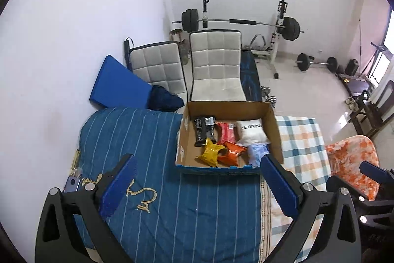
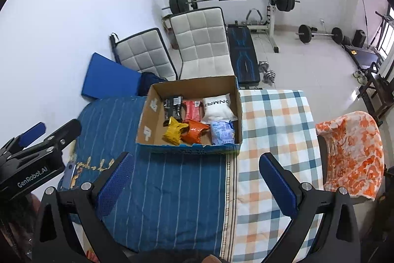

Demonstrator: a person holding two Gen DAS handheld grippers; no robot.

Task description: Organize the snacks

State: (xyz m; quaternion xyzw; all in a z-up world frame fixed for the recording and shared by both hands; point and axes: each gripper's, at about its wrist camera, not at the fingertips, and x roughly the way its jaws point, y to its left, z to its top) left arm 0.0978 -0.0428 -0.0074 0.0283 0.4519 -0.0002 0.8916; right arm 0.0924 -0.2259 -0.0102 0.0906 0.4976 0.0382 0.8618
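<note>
Both tongs are hanging spread and empty above a bed, short of a cardboard box of snacks.

From the left wrist camera, the left tongs (image 1: 197, 185) are gaping wide, their blue ribbed pads holding nothing, over a navy striped bedspread (image 1: 157, 139). Beyond them the cardboard box (image 1: 230, 108) is sitting open on the bed, straddling the seam between the striped cover and a checked sheet (image 1: 303, 139). Inside, a black packet (image 1: 203, 132), a red packet (image 1: 225, 132), a white pouch (image 1: 252, 132), a crumpled yellow packet (image 1: 209, 153), an orange packet (image 1: 232, 153) and a pale blue packet (image 1: 256, 152) are lying in two loose rows. The right tongs (image 1: 369, 174) are edging in at the right margin.

From the right wrist camera, the right tongs (image 2: 197, 180) are likewise parted and unloaded, with the same box (image 2: 189, 88) ahead and the left tongs (image 2: 34, 137) showing at the left edge; whether those are parted cannot be told from this angle. Two quilted white chairs (image 2: 199, 41) are standing behind the bed.

The packets are looking light, soft and crinkly, likely slippery foil or film; pinching a sealed end or the flat middle would probably hold best, gently, since contents may crush. The white pouch is looking plumper and pillow-like.
</note>
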